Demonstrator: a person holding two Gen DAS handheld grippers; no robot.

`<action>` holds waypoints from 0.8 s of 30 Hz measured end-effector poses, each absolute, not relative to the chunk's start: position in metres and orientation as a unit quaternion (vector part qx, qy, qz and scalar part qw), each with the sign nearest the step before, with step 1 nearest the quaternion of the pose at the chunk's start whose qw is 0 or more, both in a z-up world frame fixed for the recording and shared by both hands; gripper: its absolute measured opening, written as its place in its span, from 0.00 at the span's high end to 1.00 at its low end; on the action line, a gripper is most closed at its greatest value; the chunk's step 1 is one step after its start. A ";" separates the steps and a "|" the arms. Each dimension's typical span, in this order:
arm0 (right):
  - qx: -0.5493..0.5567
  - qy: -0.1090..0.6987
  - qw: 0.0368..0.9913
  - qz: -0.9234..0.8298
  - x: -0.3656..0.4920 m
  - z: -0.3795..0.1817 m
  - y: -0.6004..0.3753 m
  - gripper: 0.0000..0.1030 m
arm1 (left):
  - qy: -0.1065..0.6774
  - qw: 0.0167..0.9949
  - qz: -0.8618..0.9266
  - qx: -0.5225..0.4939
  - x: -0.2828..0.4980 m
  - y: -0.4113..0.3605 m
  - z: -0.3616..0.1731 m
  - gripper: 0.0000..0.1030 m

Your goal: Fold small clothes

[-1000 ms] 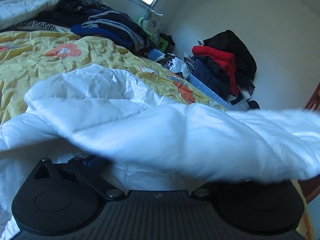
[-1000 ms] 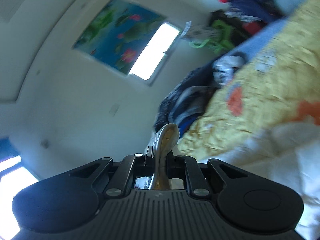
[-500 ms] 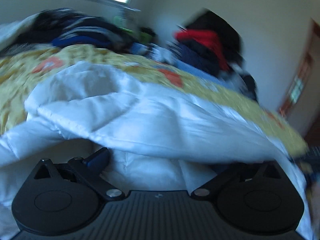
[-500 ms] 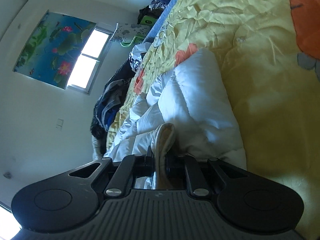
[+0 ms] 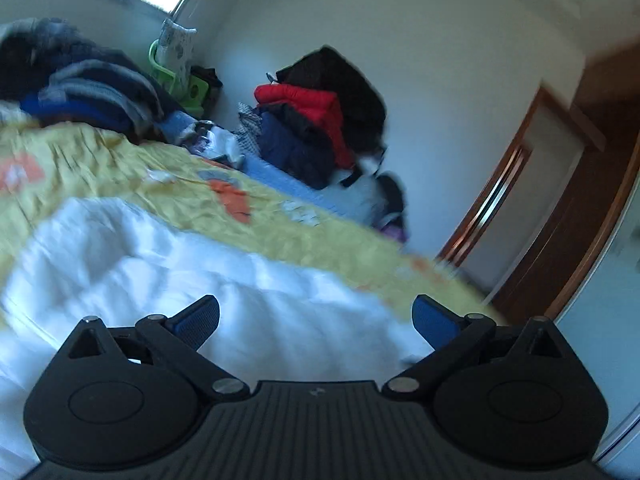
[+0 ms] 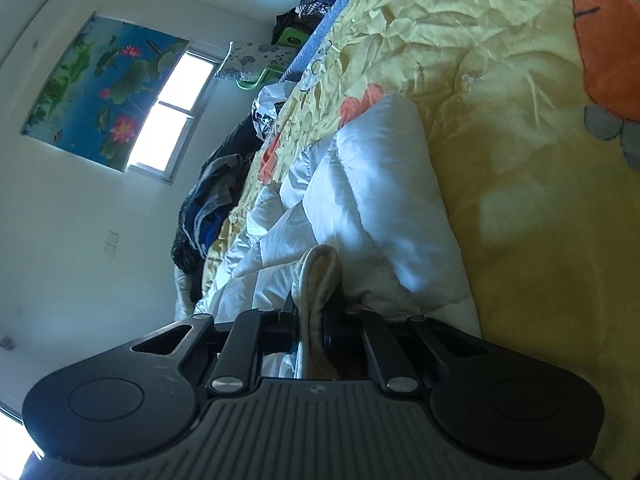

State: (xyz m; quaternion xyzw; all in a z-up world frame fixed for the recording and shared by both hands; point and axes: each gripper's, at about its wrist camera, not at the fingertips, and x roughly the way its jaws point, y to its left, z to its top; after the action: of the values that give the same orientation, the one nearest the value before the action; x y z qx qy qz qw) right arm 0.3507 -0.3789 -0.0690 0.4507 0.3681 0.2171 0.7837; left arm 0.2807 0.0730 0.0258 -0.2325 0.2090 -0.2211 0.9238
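On the bed, over a yellow quilt with orange patches, lies the white padded jacket, bunched up and puffy. From the right wrist view the right claw is clenched on a cream-colored edge of that jacket, the fabric sticking up in a folded loop between the two fingers. Rest of the jacket spreads out ahead of it across the quilt, with one rolled part lying right next to the pinched bit

Left wrist view is pretty blurry, but the left claw is clearly released, blue pads spread wide apart with nothing between them, sitting just above the white jacket. Can't tell if it touches the fabric

Further back there's a heap of dark clothes at the far side of the bed, plus a red jacket in a pile against the wall. Wooden door off to the right, window and a lotus picture on the wall
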 end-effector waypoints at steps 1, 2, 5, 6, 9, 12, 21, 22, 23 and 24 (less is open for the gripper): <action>0.445 0.370 0.786 0.217 0.350 -0.068 -0.378 0.83 | 0.192 0.931 -0.214 -0.223 0.279 0.068 0.026 0.00; 0.441 0.372 0.787 0.217 0.351 -0.067 -0.378 0.83 | 0.176 0.946 -0.189 -0.195 0.279 0.062 0.027 0.00; 0.441 0.372 0.789 0.212 0.352 -0.067 -0.377 0.83 | 0.184 0.970 -0.111 -0.115 0.304 0.050 0.013 0.00; 0.437 0.371 0.792 0.209 0.351 -0.066 -0.376 0.84 | 0.205 0.968 -0.103 -0.106 0.319 0.050 0.004 0.00; 0.379 0.382 0.821 0.189 0.348 -0.054 -0.363 0.84 | 0.295 0.953 -0.056 -0.040 0.360 0.044 -0.027 0.00; 0.287 0.396 0.852 0.185 0.340 -0.041 -0.344 0.83 | 0.307 0.950 -0.055 -0.019 0.368 0.041 -0.043 0.00; 0.335 0.396 0.835 0.182 0.339 -0.044 -0.360 0.74 | 0.312 0.948 -0.059 -0.018 0.367 0.041 -0.054 0.00; 0.356 0.387 0.831 0.180 0.333 -0.039 -0.365 0.72 | 0.312 0.948 -0.059 -0.020 0.366 0.043 -0.054 0.00; 0.377 0.365 0.832 0.178 0.327 -0.031 -0.370 0.68 | 0.312 0.948 -0.058 -0.020 0.366 0.043 -0.055 0.00; 0.387 0.338 0.841 0.170 0.320 -0.021 -0.375 0.60 | 0.311 0.948 -0.057 -0.019 0.366 0.042 -0.055 0.00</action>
State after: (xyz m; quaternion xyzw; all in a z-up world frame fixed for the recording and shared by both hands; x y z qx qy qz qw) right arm 0.3200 -0.3745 -0.0210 0.3871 0.3378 0.1701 0.8409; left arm 0.3663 0.0424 -0.0552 -0.0194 0.3114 -0.0566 0.9484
